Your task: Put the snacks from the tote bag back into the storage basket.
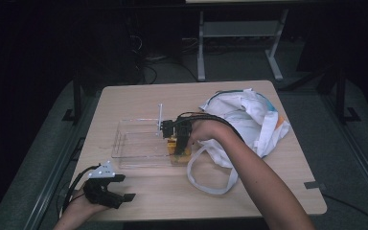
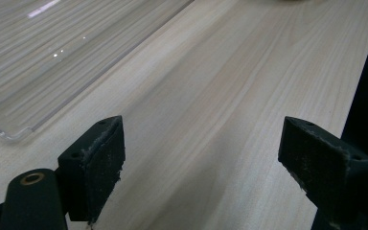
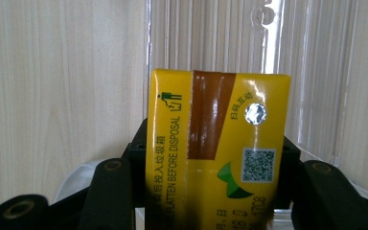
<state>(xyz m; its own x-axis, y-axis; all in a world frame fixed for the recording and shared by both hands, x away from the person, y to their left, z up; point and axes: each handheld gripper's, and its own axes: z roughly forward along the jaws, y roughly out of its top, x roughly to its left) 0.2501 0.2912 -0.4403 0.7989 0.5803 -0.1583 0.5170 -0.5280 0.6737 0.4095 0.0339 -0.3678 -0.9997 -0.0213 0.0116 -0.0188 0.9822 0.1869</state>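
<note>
A yellow drink carton [image 3: 216, 143] with a brown strip and a QR code is clamped between the black jaws of my right gripper [image 3: 213, 158]. In the high view that gripper [image 1: 181, 143] holds the carton [image 1: 181, 152] at the right end of a clear plastic tray [image 1: 134, 143]. My left gripper [image 1: 124, 189] rests low at the table's front left corner, jaws spread wide. In the left gripper view its pads [image 2: 100, 163] stand far apart over bare wood, with the clear tray's corner [image 2: 9, 129] at the upper left.
A white cloth bag [image 1: 249, 120] with long handles lies on the right half of the light wooden table [image 1: 278, 191]; the right forearm crosses over it. A desk frame and cables stand on the dark floor behind.
</note>
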